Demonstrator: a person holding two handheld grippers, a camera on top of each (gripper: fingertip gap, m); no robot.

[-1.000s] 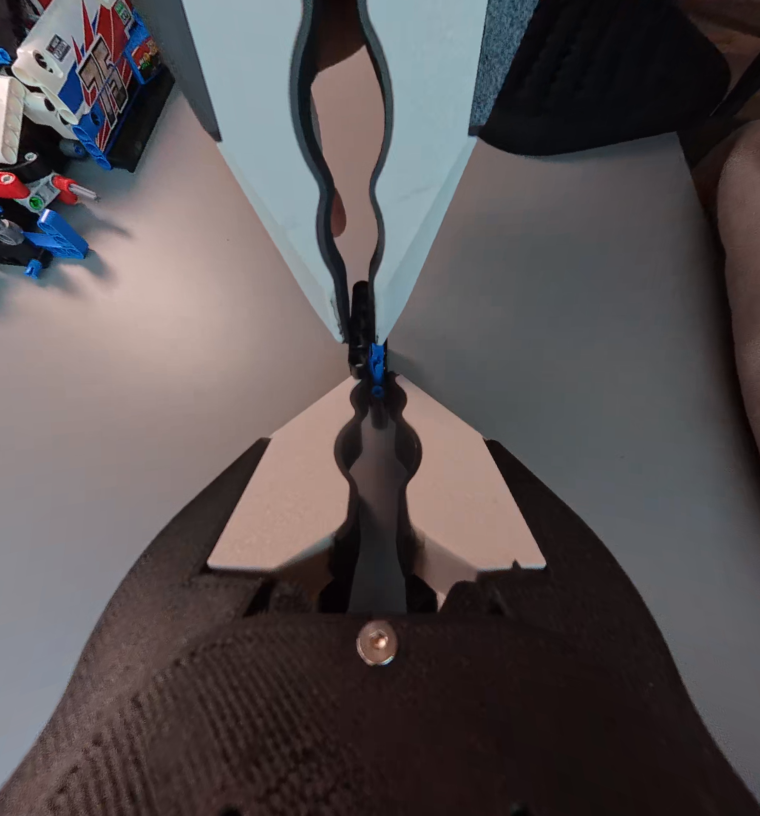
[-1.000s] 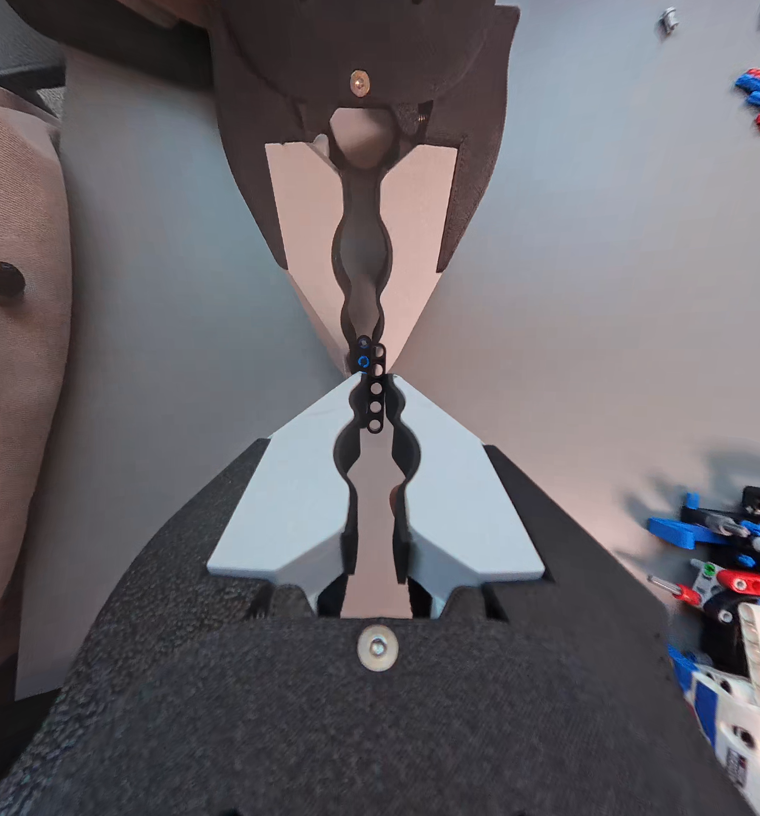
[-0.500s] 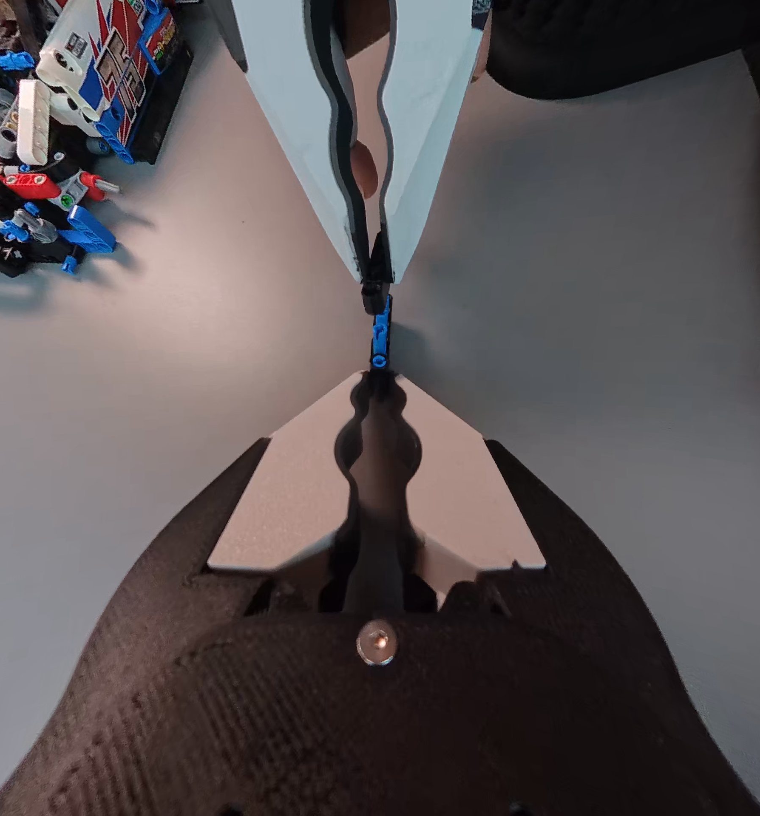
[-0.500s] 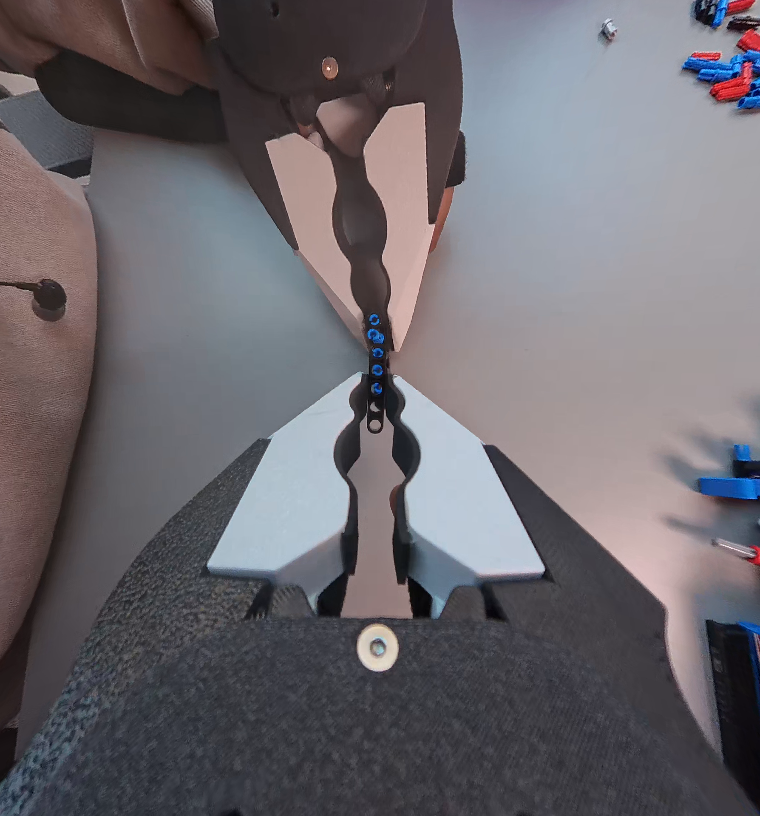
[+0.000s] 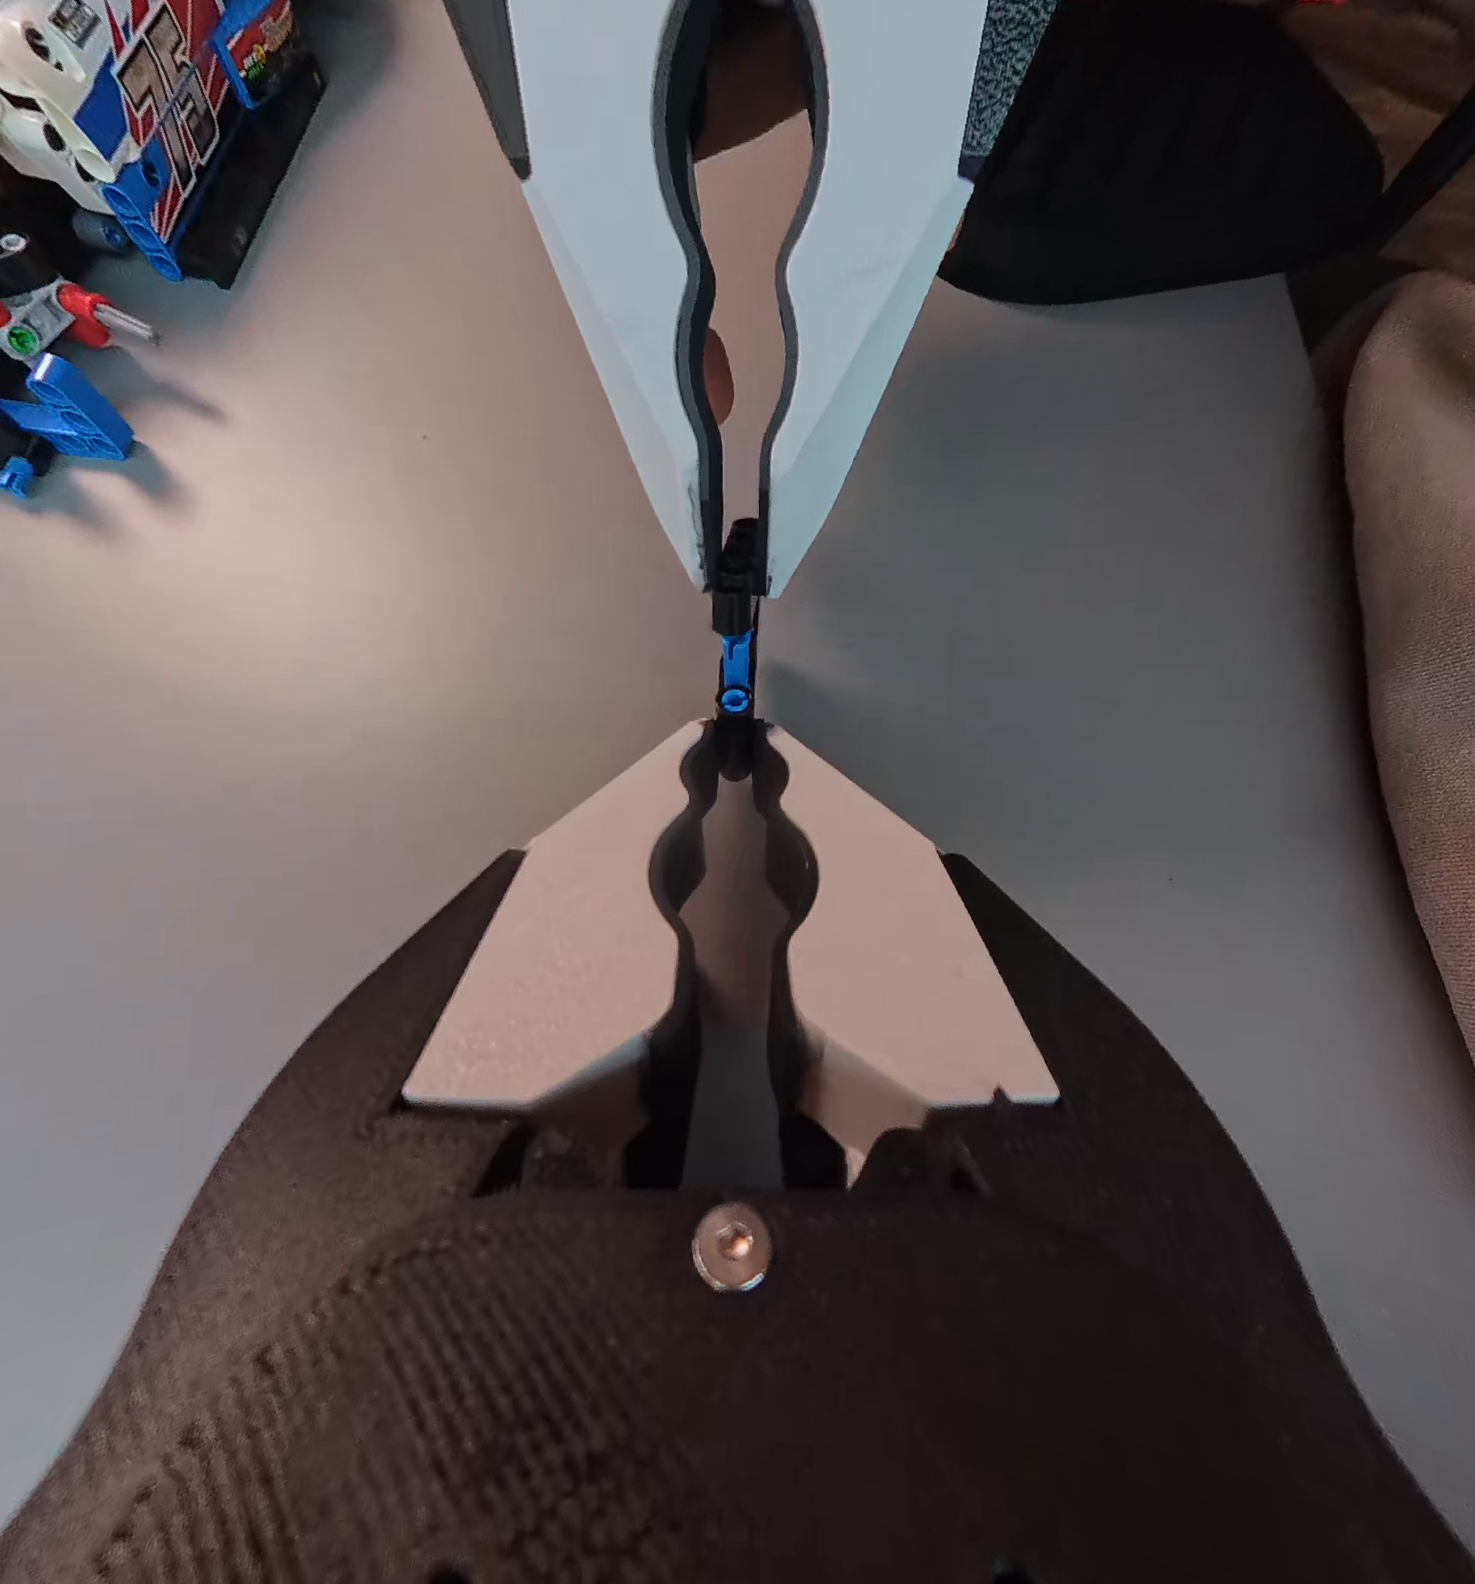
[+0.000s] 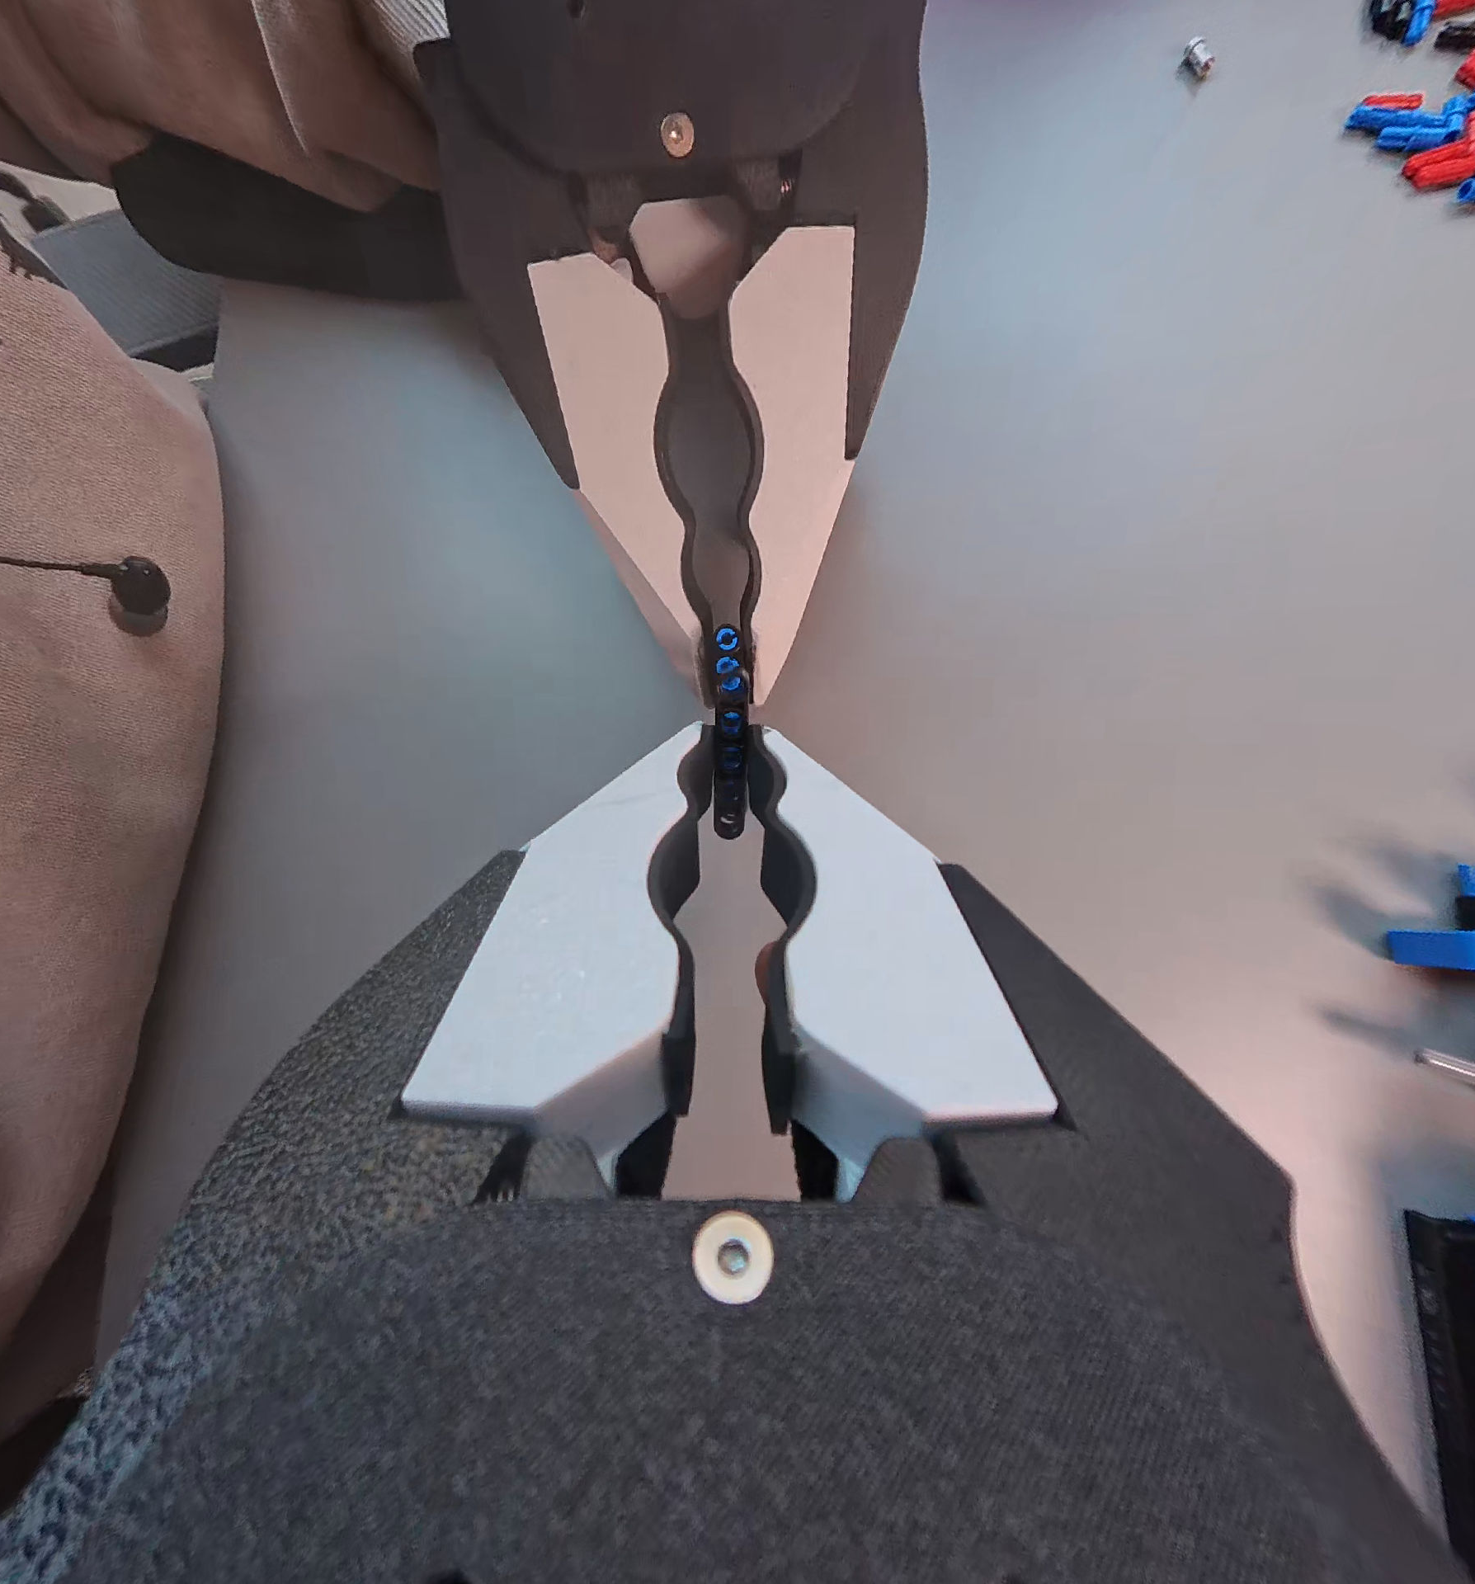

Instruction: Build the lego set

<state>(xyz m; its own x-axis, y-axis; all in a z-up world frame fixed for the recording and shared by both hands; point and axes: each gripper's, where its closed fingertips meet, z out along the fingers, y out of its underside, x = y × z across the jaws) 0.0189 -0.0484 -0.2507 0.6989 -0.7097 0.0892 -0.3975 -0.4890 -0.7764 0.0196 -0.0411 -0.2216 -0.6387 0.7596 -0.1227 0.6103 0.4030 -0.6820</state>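
Note:
A thin black lego beam (image 6: 728,771) with several blue pins (image 6: 727,639) in its holes is held above the grey table between my two grippers, which face each other tip to tip. My right gripper (image 6: 730,733), with pale blue fingers, is shut on the beam's near end. My left gripper (image 6: 730,686), with beige fingers, is shut on its far end. In the left wrist view the beam is edge-on. My left gripper (image 5: 734,729) pinches a black end, a blue pin (image 5: 734,673) shows in the gap, and my right gripper (image 5: 738,587) pinches the other black end (image 5: 738,566).
A part-built white, blue and red lego car (image 5: 117,129) and loose parts (image 5: 57,411) lie on the table at the far left. A heap of blue and red pins (image 6: 1454,129) lies at the far right. A person's beige clothing (image 6: 57,729) borders the table.
The beam's holes were mostly empty a second ago and now show blue pins. The grippers drew apart a little and have come closer again, both still shut.

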